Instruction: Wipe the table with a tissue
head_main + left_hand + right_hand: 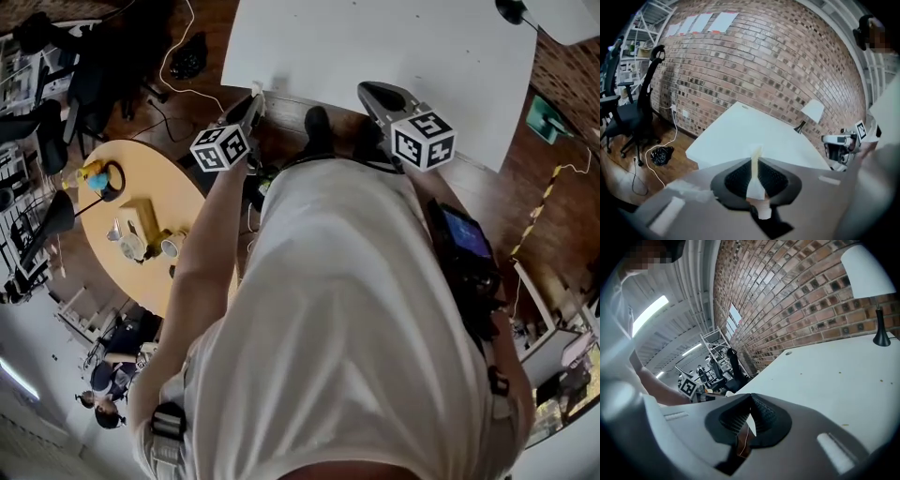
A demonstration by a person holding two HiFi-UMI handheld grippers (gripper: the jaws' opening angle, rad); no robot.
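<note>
The white table (pixel 375 47) lies ahead of me, and both grippers are near its front edge. In the head view my left gripper (pixel 255 101) reaches that edge at its left corner. It is shut on a folded white tissue (pixel 754 187), which stands up as a narrow strip between the black pads. The table top (pixel 750 133) lies just beyond the left gripper (pixel 756 157). My right gripper (pixel 366 91) hangs to the right of it at the same edge. In the right gripper view the right gripper (pixel 751 397) is shut, its tips meeting with nothing between them, over the table top (pixel 825 376).
A white lamp (pixel 869 273) with a black foot stands at the table's far right, against the brick wall (pixel 754 56). An office chair (pixel 642 108), a black bag (pixel 661 154) and a white cable lie on the wooden floor left of the table. A round wooden table (pixel 141 187) with cups is at my left.
</note>
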